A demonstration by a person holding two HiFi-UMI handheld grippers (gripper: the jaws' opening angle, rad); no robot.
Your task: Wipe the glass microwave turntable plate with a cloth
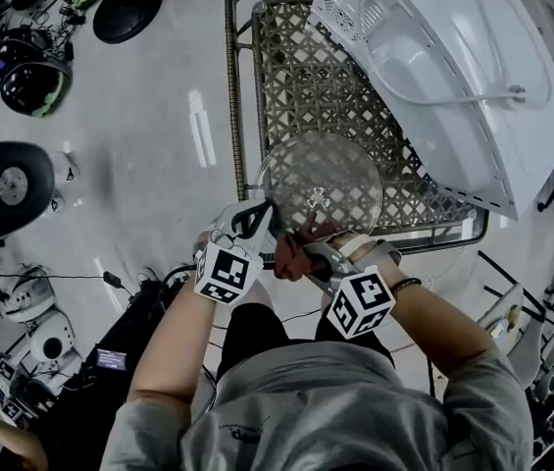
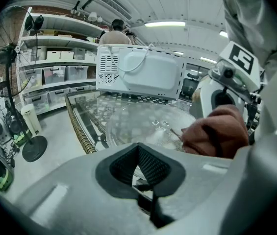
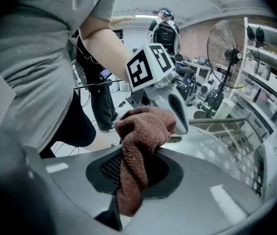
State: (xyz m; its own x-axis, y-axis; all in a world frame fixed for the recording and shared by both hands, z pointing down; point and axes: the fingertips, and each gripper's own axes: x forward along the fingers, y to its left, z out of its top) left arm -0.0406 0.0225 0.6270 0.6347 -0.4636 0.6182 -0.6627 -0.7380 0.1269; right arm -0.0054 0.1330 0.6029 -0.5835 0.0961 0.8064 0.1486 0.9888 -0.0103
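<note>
The round clear glass turntable plate (image 1: pixel 321 184) hangs above the near end of a lattice table. My left gripper (image 1: pixel 257 216) is shut on its near-left rim; in the left gripper view the rim runs between the dark pads (image 2: pixel 150 168) and the plate (image 2: pixel 143 124) spreads out ahead. My right gripper (image 1: pixel 301 253) is shut on a bunched brown cloth (image 1: pixel 291 255) at the plate's near edge, close beside the left gripper. In the right gripper view the cloth (image 3: pixel 138 146) rises out of the jaws, just short of the left gripper (image 3: pixel 170 102) and the plate (image 3: pixel 216 151).
A white microwave (image 1: pixel 453 77) stands on the lattice table (image 1: pixel 296 77) at the far right, close behind the plate. A standing fan (image 2: pixel 11 58) and storage shelves (image 2: pixel 55 72) are at the left. Another person (image 3: pixel 163 31) stands in the background. Cables and gear lie on the floor.
</note>
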